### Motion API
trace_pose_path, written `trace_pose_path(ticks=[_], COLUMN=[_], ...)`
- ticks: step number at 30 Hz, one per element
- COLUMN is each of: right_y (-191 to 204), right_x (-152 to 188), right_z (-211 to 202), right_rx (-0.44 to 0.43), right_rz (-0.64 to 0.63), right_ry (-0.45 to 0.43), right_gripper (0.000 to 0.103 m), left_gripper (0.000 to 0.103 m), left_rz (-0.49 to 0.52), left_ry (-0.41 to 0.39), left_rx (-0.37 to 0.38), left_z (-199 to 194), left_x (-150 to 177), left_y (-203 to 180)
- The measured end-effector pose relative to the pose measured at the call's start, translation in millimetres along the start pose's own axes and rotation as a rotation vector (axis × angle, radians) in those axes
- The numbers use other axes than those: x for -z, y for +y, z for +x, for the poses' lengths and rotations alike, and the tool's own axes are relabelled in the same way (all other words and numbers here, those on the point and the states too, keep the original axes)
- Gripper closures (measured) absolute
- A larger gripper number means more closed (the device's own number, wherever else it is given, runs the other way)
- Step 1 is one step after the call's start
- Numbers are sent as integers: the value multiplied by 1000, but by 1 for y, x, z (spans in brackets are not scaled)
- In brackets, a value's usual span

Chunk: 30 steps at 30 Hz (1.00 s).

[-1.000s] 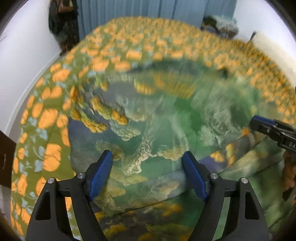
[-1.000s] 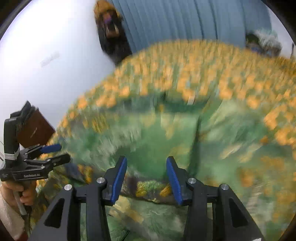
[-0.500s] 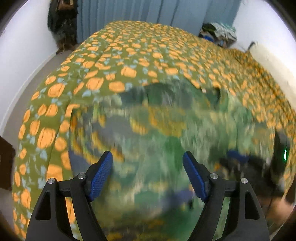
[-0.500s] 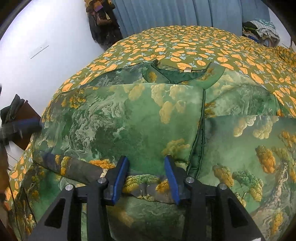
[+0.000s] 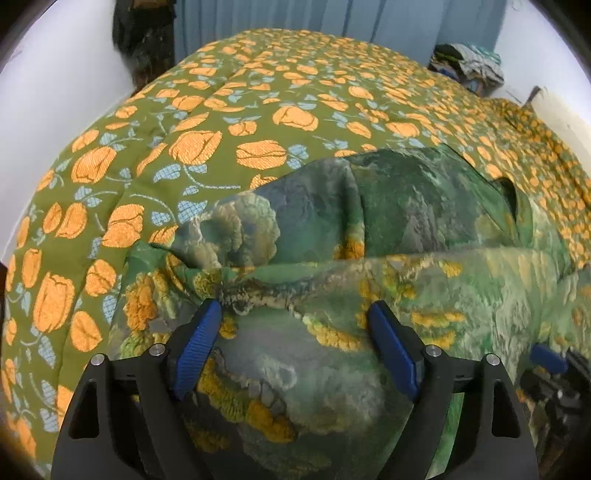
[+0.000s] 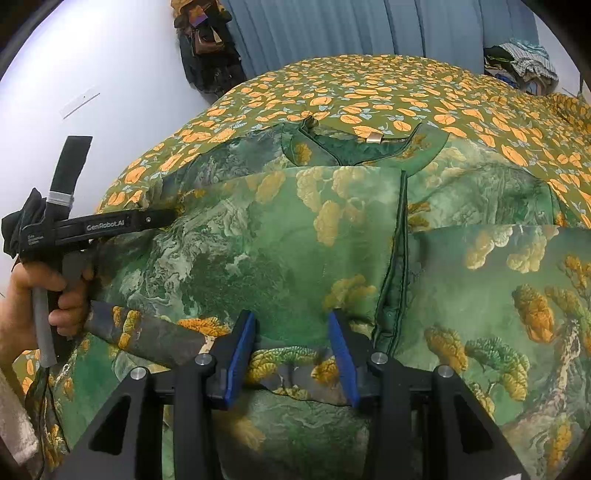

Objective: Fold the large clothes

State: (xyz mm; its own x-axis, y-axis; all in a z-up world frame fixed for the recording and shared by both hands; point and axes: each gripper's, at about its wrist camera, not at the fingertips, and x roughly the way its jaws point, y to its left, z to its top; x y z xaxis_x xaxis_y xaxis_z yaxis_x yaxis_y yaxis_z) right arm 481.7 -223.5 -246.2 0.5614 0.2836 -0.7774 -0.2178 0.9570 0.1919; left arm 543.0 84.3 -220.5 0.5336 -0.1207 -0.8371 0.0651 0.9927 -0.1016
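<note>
A large green garment with a yellow tree print (image 6: 295,229) lies on the bed, its sides folded inward and its dark collar (image 6: 347,147) at the far end. It also shows in the left wrist view (image 5: 406,206). My left gripper (image 5: 295,325) is open, its blue pads either side of a bunched fold at the garment's left edge. From the right wrist view the left gripper (image 6: 162,218) reaches onto that left edge, hand-held. My right gripper (image 6: 291,332) is open over the garment's near hem, with a strip of cloth lying between the pads.
The bed is covered by an olive quilt with orange flowers (image 5: 258,110). Blue curtains (image 6: 351,29) hang behind it. Dark bags (image 6: 203,48) hang on the white wall at left. A pile of clothes (image 6: 524,59) sits at the far right.
The left gripper has swung from the garment's middle to its left edge, down near the fold. The right gripper has stayed over the near hem; its view steadied after blur.
</note>
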Motion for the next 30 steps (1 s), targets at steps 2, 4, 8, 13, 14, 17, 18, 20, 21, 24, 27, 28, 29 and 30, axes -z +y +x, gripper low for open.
trace_pose_path(ticks=[2,4,8,13,14,17,18,20,21,24,27,28,29,30], right_y=[0,0,4,15,17,22,23,21,20,18,19,20,21,23], right_x=[0,0,0,6,9,30,37,56,64,88,105,110,114,118], right_z=[0,0,-7,-61,-73,-121,-134,-161,-174,-207,-233,-241,-247,-251], right_rx=[1,4,16,64,78,134,159,238,277,380,436,460,476,491], right_rz=[-1,-4,-16,-37,-45,-98,-114,-135,-136,-103,-56,-44,-40,-38], right_ry=[0,3,24,13,7,-33,-36,-35,-29,-6,-21,-28,-33,-37], right_gripper=[62,62,62,57,48,21,21,21,21,21,21,21,21,21], left_gripper=[16,14,10,10,10,8,7,5,5,5,5,5,5,5], left_rz=[20,56,191,234,228,199,189,147,133,93,74,72,77,84], left_ry=[2,8,24,68,53,15,6,-17,-25,-61,-93,-97,-99,-101], left_rx=[4,15,-20,-17,-12,-7,-12,-29,-33,-41,-39,-31,-18,-14], left_z=[-13,-27,-67,-131,-148,-194,-202,-226,-231,-249,-258,-260,-262,-264], left_x=[11,25,68,116,126,150,154,169,172,187,194,195,195,196], left_y=[-2,-4,-15,-14,-11,-2,-3,-1,-2,-10,-24,-29,-37,-41])
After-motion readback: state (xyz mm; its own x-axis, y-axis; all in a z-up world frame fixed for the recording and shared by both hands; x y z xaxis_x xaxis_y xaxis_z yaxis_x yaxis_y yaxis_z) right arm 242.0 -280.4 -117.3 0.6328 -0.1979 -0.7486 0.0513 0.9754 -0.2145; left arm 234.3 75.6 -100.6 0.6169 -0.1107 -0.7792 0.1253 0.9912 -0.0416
